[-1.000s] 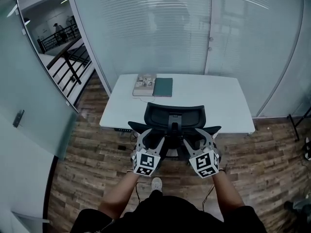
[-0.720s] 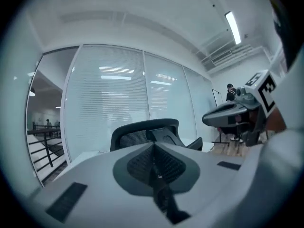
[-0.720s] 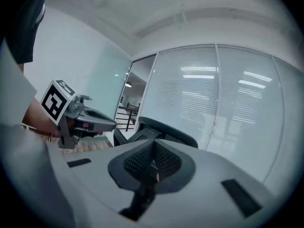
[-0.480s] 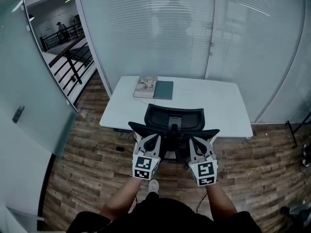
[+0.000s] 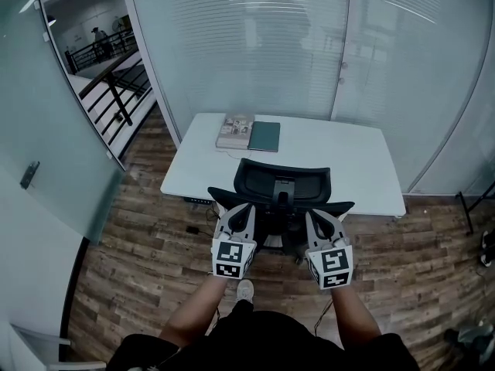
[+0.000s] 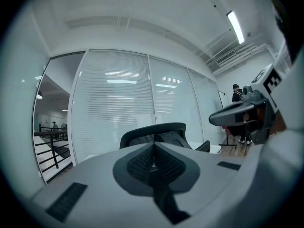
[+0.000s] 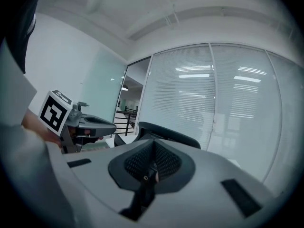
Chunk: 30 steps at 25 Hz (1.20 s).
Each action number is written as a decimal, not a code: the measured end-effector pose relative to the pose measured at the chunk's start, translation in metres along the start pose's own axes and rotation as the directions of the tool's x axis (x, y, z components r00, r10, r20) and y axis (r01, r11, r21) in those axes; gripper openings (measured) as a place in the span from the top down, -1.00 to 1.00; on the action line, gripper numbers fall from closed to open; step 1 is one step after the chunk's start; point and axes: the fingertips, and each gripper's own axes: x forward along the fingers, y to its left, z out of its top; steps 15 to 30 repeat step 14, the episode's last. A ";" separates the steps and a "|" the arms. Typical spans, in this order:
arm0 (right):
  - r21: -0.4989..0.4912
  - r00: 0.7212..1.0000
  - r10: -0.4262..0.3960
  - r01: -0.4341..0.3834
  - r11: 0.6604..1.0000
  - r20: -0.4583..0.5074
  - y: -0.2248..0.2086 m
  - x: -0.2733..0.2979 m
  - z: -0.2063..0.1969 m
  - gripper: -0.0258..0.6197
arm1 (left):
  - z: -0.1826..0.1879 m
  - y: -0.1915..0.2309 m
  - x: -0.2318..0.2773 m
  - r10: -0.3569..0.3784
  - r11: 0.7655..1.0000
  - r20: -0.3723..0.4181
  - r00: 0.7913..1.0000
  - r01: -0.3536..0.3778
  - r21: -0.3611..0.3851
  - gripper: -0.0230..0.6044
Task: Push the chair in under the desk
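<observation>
Black mesh office chair [image 5: 282,184] stands at the near edge of the white rectangular desk [image 5: 332,161], its backrest towards the person and its seat not fully tucked beneath the top. The left gripper [image 5: 243,207] and the right gripper [image 5: 314,216] are held side by side just behind the backrest, one towards each armrest; whether they touch the chair I cannot tell. Both pairs of jaws are pressed together with nothing between them, and each gripper view looks past its closed tips at the curved top of the chair. A picture-covered book [image 5: 234,131] and a dark green notebook [image 5: 264,137] lie touching at the desk's far left side. Brown wood-plank floor [image 5: 139,230] lies underneath, and frosted glass walls [image 5: 255,45] rise behind.
</observation>
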 end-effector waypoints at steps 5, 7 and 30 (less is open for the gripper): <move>0.036 0.999 -0.024 0.025 0.999 -0.022 -0.006 0.007 -0.002 0.91 | 0.002 0.001 0.003 -0.019 1.000 0.013 1.000 0.019 -0.005 0.88; 0.047 0.999 -0.031 0.032 0.998 -0.026 -0.008 0.009 -0.001 0.91 | 0.002 0.000 0.004 -0.034 0.999 0.015 0.999 0.034 -0.020 0.88; 0.051 0.999 -0.038 0.040 0.998 -0.028 -0.010 0.014 -0.002 0.91 | 0.002 0.002 0.008 -0.042 0.999 0.007 0.999 0.042 -0.024 0.88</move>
